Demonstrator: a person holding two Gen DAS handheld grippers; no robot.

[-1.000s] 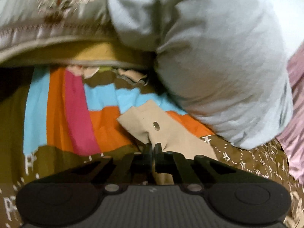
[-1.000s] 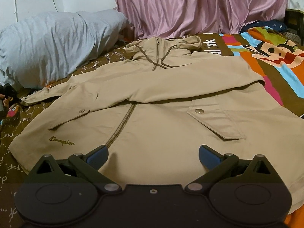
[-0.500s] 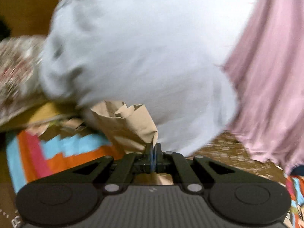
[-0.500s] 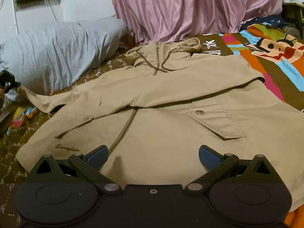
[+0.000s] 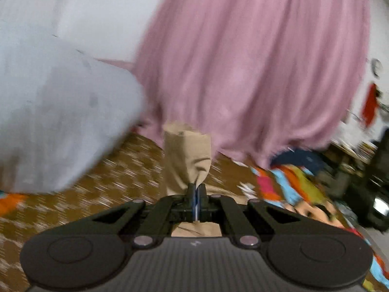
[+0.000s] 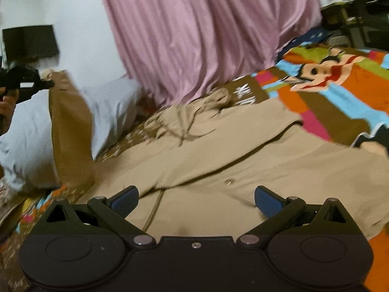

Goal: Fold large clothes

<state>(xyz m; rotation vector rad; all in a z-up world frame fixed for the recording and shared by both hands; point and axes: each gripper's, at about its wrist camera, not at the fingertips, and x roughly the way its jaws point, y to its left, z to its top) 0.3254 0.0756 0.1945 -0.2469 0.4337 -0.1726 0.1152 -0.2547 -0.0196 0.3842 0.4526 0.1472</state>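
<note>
A tan hooded jacket [image 6: 233,160] lies front-up on the bed, zipper and hood toward the pink curtain. My left gripper [image 5: 195,194] is shut on the cuff of its left sleeve [image 5: 186,160], which stands up in front of the camera. In the right wrist view the left gripper [image 6: 46,84] holds that sleeve [image 6: 70,131] lifted high at the far left, the cloth hanging down. My right gripper [image 6: 195,199] is open and empty, low over the jacket's lower front.
A pale blue pillow [image 6: 114,107] lies left of the jacket. A pink curtain [image 6: 206,31] hangs behind the bed. A colourful cartoon blanket [image 6: 340,82] covers the bed on the right. Dark furniture [image 6: 364,7] stands at the far right.
My left gripper has lifted the sleeve cuff off the bed and swung it up and rightward, from facing the pillow toward the curtain. My right gripper stays open, shifted slightly over the jacket.
</note>
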